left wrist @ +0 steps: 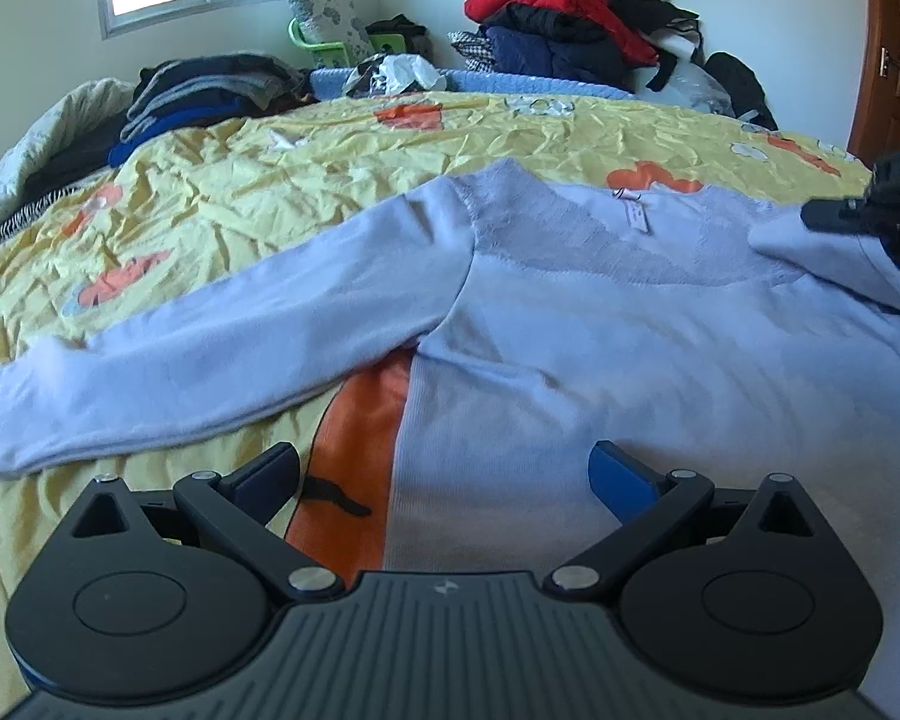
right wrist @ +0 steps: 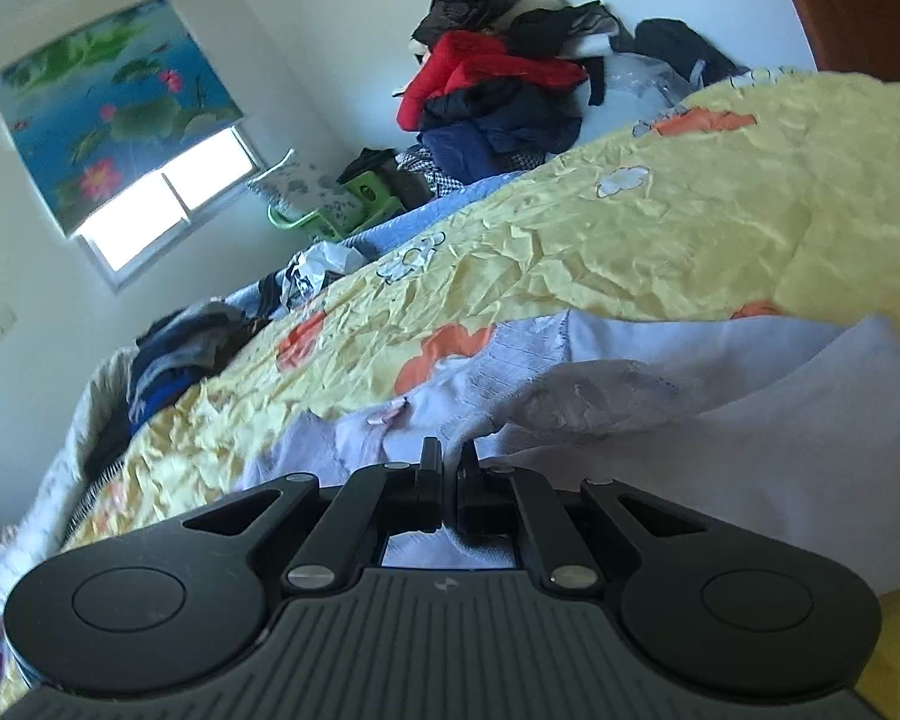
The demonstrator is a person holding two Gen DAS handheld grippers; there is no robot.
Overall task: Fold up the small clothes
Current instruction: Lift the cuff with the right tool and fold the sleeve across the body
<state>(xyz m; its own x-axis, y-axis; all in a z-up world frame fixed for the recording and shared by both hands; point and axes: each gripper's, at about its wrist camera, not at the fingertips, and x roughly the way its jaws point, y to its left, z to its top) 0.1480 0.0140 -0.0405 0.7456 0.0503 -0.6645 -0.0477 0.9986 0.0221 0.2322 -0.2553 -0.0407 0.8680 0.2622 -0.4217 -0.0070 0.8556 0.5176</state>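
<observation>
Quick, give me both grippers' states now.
Left gripper: open, holding nothing, above the sweater.
Right gripper: shut on the sweater's fabric.

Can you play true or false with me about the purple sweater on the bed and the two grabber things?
1. The sweater lies on a yellow bedspread. True.
2. The left gripper has its jaws shut. False: they stand wide open, nothing between them.
3. The right gripper pinches sweater fabric. True.
4. The sweater's long sleeve is folded over its chest. False: it stretches out sideways.
5. The coat pile has a green jacket. False: a red one.
</observation>
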